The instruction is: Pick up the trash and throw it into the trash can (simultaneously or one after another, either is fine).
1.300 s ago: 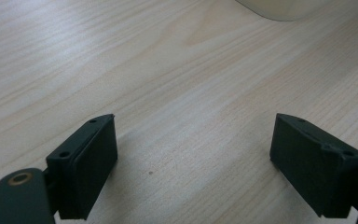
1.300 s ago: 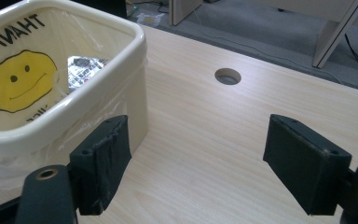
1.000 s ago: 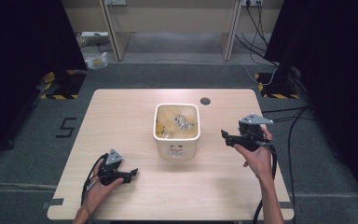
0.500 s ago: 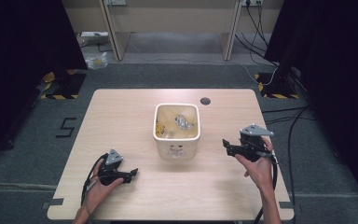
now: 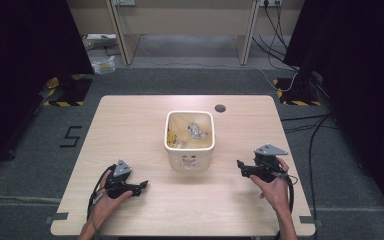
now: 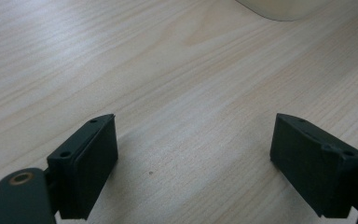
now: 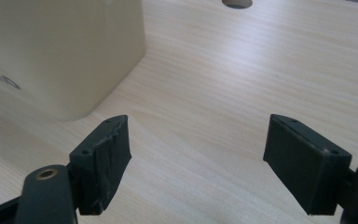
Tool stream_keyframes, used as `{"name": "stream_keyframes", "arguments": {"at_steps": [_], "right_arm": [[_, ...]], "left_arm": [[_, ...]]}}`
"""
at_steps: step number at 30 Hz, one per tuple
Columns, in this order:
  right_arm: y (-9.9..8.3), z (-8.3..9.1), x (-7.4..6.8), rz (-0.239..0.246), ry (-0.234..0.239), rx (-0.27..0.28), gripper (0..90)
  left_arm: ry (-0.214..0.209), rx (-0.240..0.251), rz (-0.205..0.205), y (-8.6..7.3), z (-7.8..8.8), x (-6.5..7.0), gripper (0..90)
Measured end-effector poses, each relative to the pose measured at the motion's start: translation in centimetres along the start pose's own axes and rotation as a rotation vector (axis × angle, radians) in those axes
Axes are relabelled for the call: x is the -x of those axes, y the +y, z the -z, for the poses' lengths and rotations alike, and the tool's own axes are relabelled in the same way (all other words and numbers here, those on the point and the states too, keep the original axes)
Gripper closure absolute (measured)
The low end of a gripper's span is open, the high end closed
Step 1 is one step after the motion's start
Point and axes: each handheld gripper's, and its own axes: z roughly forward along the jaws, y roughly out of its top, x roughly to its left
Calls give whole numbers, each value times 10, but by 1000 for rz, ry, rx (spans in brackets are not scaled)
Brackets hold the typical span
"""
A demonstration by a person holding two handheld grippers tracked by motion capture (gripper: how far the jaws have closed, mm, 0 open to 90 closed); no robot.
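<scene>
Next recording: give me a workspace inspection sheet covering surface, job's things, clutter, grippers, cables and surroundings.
Surface: light wooden table with a round hole near its far edge.
Job's things: cream bin at mid-table, crumpled scraps inside; contents too small to identify.
Clutter: nothing seen on the table.
Grippers: left gripper jaws wide apart, empty, low over the table; right gripper jaws wide apart, empty, right of the bin.
Cables: one trails from each gripper; more lie on the floor at right.
Surroundings: grey floor, desk legs beyond, dark curtains.
</scene>
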Motion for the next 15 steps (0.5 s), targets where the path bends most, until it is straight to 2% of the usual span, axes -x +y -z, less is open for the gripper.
{"name": "stream_keyframes", "arguments": {"at_steps": [15], "right_arm": [[-17,-22,-7,17,-2,-87,221]], "left_arm": [[0,1,0,0,0,0,142]]}}
